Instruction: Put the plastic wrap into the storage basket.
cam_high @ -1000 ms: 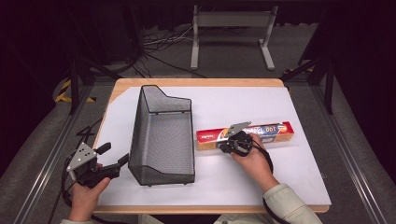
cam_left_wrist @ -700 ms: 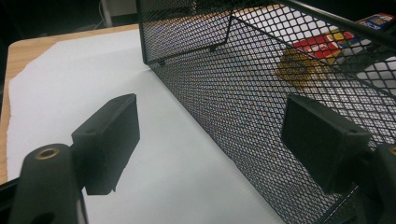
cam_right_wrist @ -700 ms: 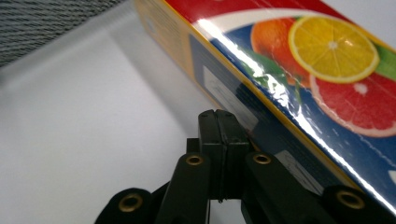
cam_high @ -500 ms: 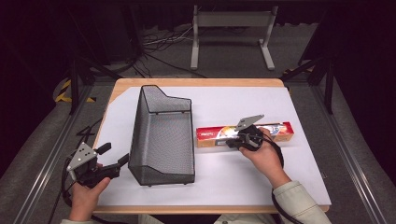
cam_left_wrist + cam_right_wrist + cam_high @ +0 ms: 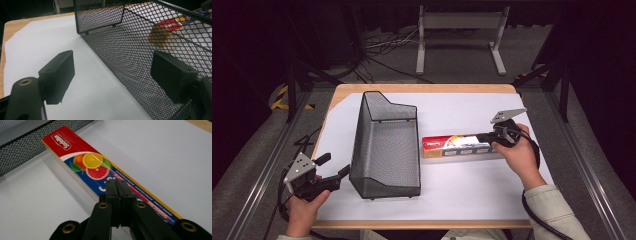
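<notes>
Right gripper view: clenched right tongs (image 5: 116,185) sit over the "Sodolike" box (image 5: 100,170), right of the basket (image 5: 384,145); open table (image 5: 472,192) lies nearer. Left tongs (image 5: 112,75) released.

Glossy printed cardboard box (image 5: 105,173), black wire-mesh metal basket (image 5: 384,145).

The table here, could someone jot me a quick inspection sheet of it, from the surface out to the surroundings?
Surface: wooden table covered with a white sheet.
Job's things: long printed box lying flat on the sheet; black mesh basket to its left, empty.
Clutter: nothing seen.
Grippers: left hand-held gripper open beside the basket's near corner; right hand-held gripper shut, its jaws together over the box, holding nothing.
Cables: one trails from the right hand-held gripper past the sleeve; more lie on the floor behind the table.
Surroundings: dark room, grey metal stand behind, metal rails on both sides.
</notes>
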The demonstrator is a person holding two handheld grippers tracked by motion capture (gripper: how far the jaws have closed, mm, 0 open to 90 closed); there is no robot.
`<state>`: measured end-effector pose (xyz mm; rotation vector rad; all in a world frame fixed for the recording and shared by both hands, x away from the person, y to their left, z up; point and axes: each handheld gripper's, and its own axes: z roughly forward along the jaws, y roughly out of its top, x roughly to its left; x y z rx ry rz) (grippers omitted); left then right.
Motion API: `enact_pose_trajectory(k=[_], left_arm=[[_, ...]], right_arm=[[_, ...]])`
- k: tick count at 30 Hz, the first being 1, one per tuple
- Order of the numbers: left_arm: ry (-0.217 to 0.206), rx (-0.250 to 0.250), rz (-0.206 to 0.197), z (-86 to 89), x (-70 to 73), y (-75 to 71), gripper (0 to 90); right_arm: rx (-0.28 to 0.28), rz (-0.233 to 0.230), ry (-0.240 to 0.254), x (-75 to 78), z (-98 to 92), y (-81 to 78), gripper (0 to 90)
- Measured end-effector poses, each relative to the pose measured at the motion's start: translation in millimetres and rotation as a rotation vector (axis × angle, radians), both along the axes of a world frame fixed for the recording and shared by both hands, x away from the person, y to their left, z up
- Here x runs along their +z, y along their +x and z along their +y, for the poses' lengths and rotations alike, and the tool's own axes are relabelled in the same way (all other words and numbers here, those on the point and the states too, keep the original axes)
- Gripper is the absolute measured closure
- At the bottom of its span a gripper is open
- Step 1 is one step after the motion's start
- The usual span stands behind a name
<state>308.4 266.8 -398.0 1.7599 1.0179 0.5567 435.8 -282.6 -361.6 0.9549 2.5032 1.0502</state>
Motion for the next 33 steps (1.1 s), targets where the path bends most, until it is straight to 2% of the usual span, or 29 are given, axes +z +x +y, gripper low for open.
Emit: enact_pose_trajectory(k=[8,12,22,28,30,33], left_arm=[[0.002,0.0,0.002,0.2,-0.1,-0.1,20.3],[0.0,0.001,0.002,0.3,-0.5,0.3,20.3],[-0.002,0.005,0.002,1.1,-1.2,0.4,20.3],[-0.003,0.006,0.006,1.7,-1.8,-0.5,20.3],[0.001,0.008,0.006,2.1,-2.2,-1.3,20.3],[0.004,0.015,0.003,4.3,-1.9,-4.6,20.3]], right_arm=[[-0.072,-0.029,-0.037,13.4,-25.8,11.5,88.5],[-0.106,-0.032,-0.035,19.4,-39.4,20.0,89.7],[-0.183,-0.007,-0.066,21.9,-64.0,42.3,89.4],[-0.227,0.014,-0.085,14.8,-72.4,55.2,89.1],[-0.234,0.029,-0.086,9.8,-74.8,59.0,89.0],[-0.243,0.051,-0.115,-0.2,-77.3,64.7,87.7]])
